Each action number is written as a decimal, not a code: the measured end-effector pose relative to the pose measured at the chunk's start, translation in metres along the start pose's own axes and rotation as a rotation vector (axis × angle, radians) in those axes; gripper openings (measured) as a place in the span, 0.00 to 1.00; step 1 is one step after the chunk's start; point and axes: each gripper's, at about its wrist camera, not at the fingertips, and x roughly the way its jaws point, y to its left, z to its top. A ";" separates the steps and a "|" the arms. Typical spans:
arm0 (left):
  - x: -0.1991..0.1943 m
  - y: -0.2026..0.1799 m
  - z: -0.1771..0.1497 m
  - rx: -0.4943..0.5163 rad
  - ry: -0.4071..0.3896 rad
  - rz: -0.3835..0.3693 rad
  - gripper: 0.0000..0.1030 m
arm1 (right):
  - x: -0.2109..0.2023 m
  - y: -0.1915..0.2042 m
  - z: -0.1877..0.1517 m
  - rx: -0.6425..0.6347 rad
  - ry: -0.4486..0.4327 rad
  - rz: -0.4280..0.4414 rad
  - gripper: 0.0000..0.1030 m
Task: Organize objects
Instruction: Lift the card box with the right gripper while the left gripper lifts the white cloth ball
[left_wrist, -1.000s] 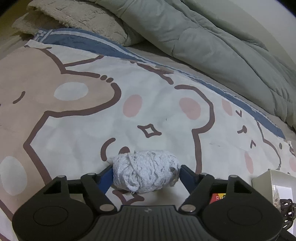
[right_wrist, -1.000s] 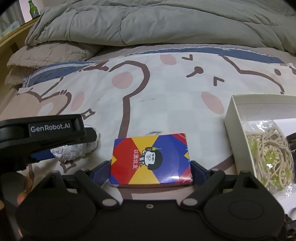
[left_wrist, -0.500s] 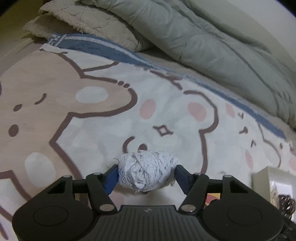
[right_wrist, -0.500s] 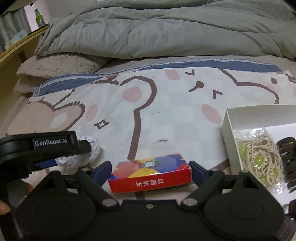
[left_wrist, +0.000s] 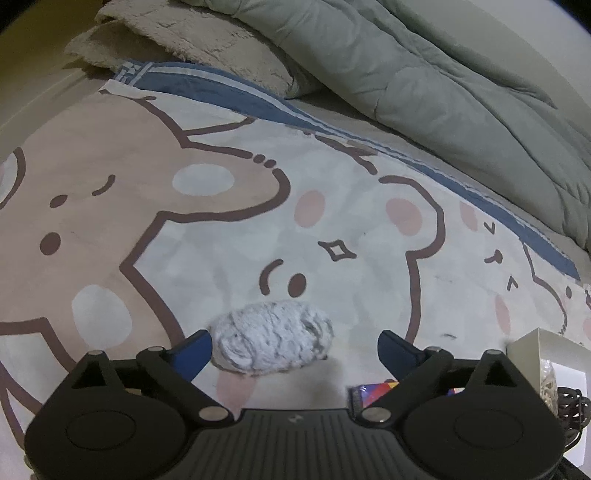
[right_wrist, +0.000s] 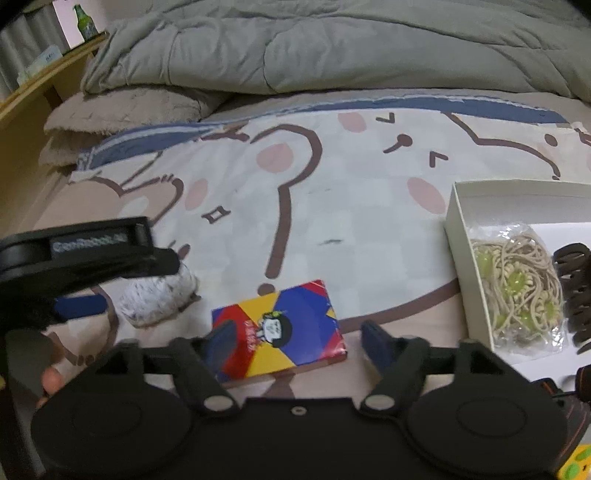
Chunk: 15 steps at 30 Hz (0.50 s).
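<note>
A white yarn ball (left_wrist: 273, 343) lies on the cartoon bedsheet (left_wrist: 221, 221) between the fingers of my left gripper (left_wrist: 293, 339). The jaws are opening; the ball rests by the left finger, far from the right one. In the right wrist view the same ball (right_wrist: 159, 299) sits under the left gripper's blue finger (right_wrist: 79, 307). A colourful card box (right_wrist: 280, 328) lies flat between the fingers of my right gripper (right_wrist: 297, 328). Those jaws are closing, the left finger overlaps the box and a gap shows at the right finger.
A white open box (right_wrist: 452, 221) at the right holds a bag of hair ties (right_wrist: 517, 288) and a brown hair claw (right_wrist: 576, 288). A grey duvet (right_wrist: 295, 44) and beige pillows (right_wrist: 122, 110) line the far side. A wooden ledge with a green bottle (right_wrist: 84, 22) is at far left.
The left jaws have spread off the yarn ball, which was squeezed before. The card box, gripped and tipped up earlier, now lies flat and looks smaller. Both views have risen slightly.
</note>
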 end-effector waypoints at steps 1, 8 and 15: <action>0.003 -0.002 -0.001 0.001 0.004 0.008 0.94 | 0.000 0.002 0.000 -0.002 -0.008 -0.008 0.89; 0.022 -0.011 -0.002 0.060 0.016 0.115 0.94 | 0.015 0.018 -0.006 -0.107 0.024 -0.055 0.94; 0.035 0.005 0.003 0.023 0.033 0.131 0.94 | 0.033 0.021 -0.007 -0.097 0.059 -0.042 0.96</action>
